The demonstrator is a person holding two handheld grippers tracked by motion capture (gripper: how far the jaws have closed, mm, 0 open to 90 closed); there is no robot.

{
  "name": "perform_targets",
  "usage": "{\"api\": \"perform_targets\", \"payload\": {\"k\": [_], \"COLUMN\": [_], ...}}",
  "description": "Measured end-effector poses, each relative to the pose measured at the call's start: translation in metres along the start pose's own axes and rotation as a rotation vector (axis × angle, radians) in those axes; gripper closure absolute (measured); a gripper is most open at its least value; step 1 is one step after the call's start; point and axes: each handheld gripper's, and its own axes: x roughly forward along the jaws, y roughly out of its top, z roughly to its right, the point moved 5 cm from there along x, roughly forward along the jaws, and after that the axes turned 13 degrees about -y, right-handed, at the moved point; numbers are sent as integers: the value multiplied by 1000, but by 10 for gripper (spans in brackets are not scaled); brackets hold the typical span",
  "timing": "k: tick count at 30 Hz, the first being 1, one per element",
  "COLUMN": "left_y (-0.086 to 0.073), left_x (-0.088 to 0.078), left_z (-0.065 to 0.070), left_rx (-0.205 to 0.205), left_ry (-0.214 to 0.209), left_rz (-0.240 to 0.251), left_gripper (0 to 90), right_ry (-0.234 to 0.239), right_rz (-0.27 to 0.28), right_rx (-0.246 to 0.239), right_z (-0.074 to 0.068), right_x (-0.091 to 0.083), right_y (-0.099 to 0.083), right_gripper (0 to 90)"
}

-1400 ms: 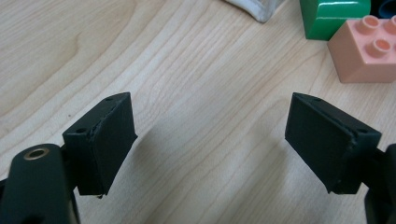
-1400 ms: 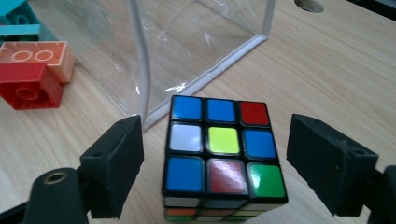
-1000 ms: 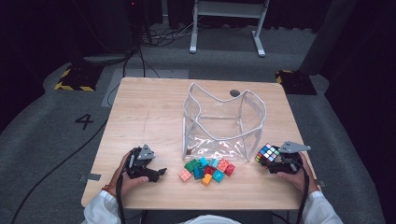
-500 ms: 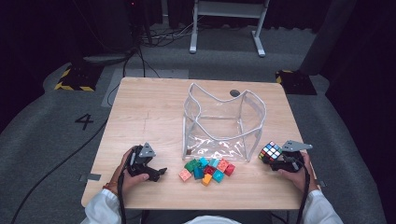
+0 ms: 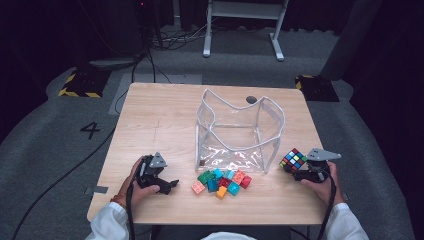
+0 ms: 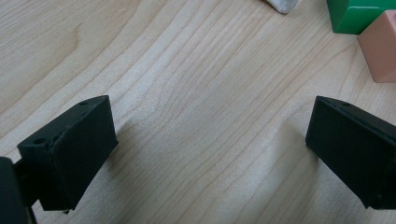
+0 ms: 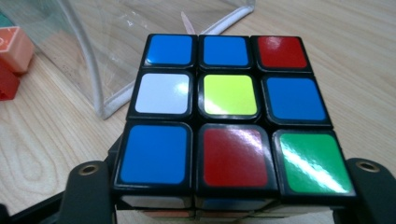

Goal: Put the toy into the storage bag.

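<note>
You are clamping the puzzle cube between the two black jaws of your right gripper, one pad pressing on each of its lower side faces; these jaws have just been closing onto it. The cube has no long axis, being as wide as it is tall. It is sitting square between the jaws, with its nine-tile top face turned up toward the gripper's camera and its near edge running straight across from one jaw to the other. In the high view it is sitting on the wooden table just ahead of your right hand, with one corner pointing toward the clear plastic bag. The cube's underside and its far faces are hidden, and its near face is cut off at the bottom of the right gripper view.

Beyond the cube, a white-trimmed edge of the bag is lying just past the jaws, and orange and red blocks are poking in at the picture's left edge.

Your left gripper is resting with its jaws spread wide, having just been opening, with bare wood between them. Ahead of its right jaw, a green block and a salmon block are being cut off by the frame. The loose pile of coloured blocks is lying between your two grippers.
</note>
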Motion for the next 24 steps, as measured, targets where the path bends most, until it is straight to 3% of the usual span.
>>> {"api": "perform_targets", "payload": {"k": [4, 12, 19, 21, 24], "left_y": [0, 1, 1, 1, 1], "left_x": [1, 1, 1, 1, 1], "left_z": [0, 0, 0, 0, 0], "left_rx": [-2, -7, -3, -6, -5], "left_ry": [-7, -8, 3, 4, 5], "left_rz": [-6, -3, -1, 0, 0], "left_gripper": [6, 4, 3, 4, 4], "right_ry": [9, 7, -24, 0, -16], "right_rz": [36, 75, 131, 156, 172], "right_rx": [12, 10, -4, 8, -8], "right_z": [3, 7, 15, 19, 23], "right_x": [-14, -23, -41, -47, -55], "right_y": [12, 32, 63, 72, 85], "right_gripper": [335, 335, 335, 335, 335]}}
